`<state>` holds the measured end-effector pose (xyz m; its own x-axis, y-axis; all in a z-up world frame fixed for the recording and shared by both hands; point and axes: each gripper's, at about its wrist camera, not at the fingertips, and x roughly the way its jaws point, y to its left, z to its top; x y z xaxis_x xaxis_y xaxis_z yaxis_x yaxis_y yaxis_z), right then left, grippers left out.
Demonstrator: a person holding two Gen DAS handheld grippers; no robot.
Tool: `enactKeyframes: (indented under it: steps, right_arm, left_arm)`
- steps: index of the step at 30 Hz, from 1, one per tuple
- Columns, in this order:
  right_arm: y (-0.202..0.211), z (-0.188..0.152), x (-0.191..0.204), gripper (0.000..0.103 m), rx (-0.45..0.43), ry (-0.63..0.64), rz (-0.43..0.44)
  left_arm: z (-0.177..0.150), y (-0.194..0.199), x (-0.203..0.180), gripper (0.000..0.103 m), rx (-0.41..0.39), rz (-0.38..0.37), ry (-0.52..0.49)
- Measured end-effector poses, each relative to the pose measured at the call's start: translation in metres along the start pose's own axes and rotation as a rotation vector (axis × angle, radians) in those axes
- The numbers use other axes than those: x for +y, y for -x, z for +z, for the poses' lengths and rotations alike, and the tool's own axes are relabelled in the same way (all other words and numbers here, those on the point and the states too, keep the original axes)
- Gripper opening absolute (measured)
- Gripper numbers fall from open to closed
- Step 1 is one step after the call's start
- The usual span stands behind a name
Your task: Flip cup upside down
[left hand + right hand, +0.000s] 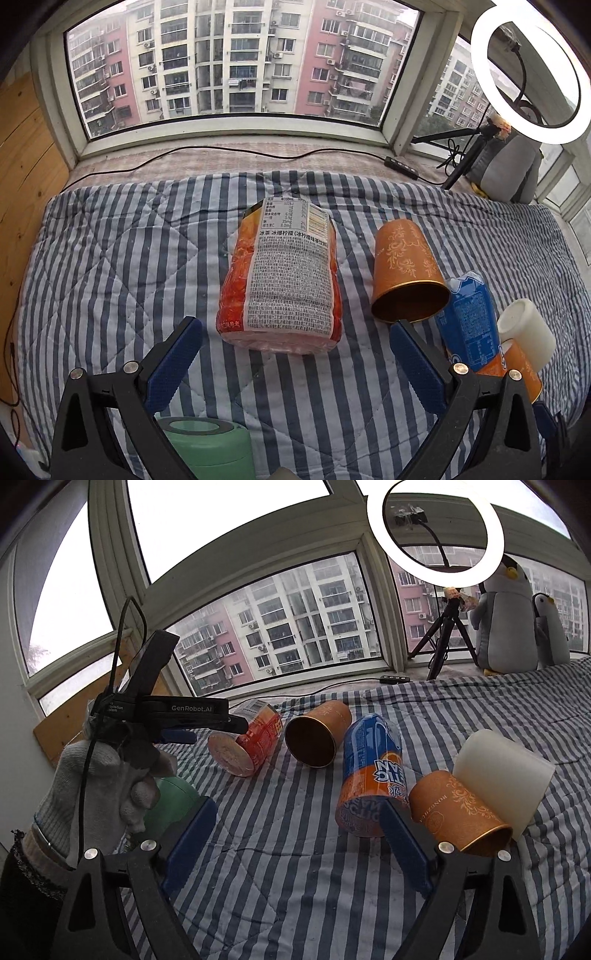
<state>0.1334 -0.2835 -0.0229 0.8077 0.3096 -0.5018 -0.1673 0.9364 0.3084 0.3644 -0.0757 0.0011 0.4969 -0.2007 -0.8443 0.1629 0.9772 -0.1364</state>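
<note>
Two grippers were in view, both with jaws spread wide and nothing between them. The left gripper (295, 354) hovered low in its own frame over the striped quilt (110, 266), with a green container (207, 450) at the bottom edge beneath it. The right gripper (299, 842) was likewise empty. Several cups lay on their sides. The likeliest target, an orange patterned cup (404, 269), lay just beyond the left gripper's right finger, mouth turned toward the camera, right of centre. In my judgement the work stood at the approach step, no cup yet grasped. The next move would call for shifting the left gripper rightward, closing across the cup wall, then rotating it to rest mouth down. A second orange cup (458, 812) lay at the right gripper's right finger, against a white cup (502, 771). An orange-labelled drink bottle (280, 280) lay centre frame, a blue and orange one (369, 771) beside it. Farthest stood the ring light (532, 70).
</note>
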Motion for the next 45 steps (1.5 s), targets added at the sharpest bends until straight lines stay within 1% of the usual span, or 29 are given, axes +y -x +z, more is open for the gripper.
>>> enactKeyframes:
  steps: [5,7,9,11,15,18,19,26,29,32,34,37,42,45]
  right_arm:
    - [0.002,0.002,-0.001,0.082,-0.014,0.001,-0.01]
    - [0.004,0.001,0.0,0.082,-0.022,0.005,-0.006]
    - [0.008,0.001,0.002,0.082,-0.036,0.01,-0.006]
    - [0.011,0.001,0.004,0.082,-0.05,0.015,-0.008]
    - [0.017,0.002,0.003,0.082,-0.072,0.016,-0.008]
    - [0.019,0.003,0.001,0.082,-0.082,0.008,-0.006]
    - [0.019,0.003,0.001,0.082,-0.084,0.006,-0.004]
    - [0.024,0.003,-0.001,0.082,-0.107,0.009,-0.005]
    - [0.025,0.003,-0.005,0.082,-0.111,-0.005,-0.003]
    - [0.028,0.004,-0.008,0.082,-0.12,-0.011,-0.006]
    - [0.03,0.003,-0.009,0.082,-0.126,-0.007,-0.011]
    - [0.033,0.001,-0.009,0.082,-0.123,-0.014,0.012]
    - [0.037,-0.004,-0.011,0.082,-0.108,-0.037,0.053]
    - [0.039,-0.009,-0.009,0.082,-0.095,-0.039,0.06]
  left_arm:
    - [0.005,-0.018,0.001,0.102,0.037,0.004,0.01]
    - [0.007,-0.025,-0.003,0.102,0.064,0.031,-0.009]
    - [0.008,-0.031,-0.004,0.102,0.085,0.071,-0.007]
    - [0.008,-0.039,-0.006,0.102,0.11,0.07,-0.008]
    - [0.008,-0.045,-0.011,0.101,0.115,0.082,-0.019]
    - [0.008,-0.053,-0.01,0.094,0.138,0.122,-0.024]
    - [0.008,-0.054,-0.009,0.09,0.143,0.122,-0.022]
    - [0.002,-0.049,-0.011,0.09,0.153,0.081,0.004]
    - [-0.008,-0.041,-0.019,0.09,0.16,0.088,-0.013]
    - [-0.022,-0.029,-0.026,0.09,0.172,0.054,-0.026]
    - [-0.035,-0.02,-0.03,0.09,0.178,0.045,-0.029]
    - [-0.062,-0.005,-0.041,0.09,0.19,0.041,-0.082]
    - [-0.109,0.025,-0.051,0.09,0.188,-0.003,-0.091]
    - [-0.138,0.039,-0.061,0.09,0.186,-0.043,-0.108]
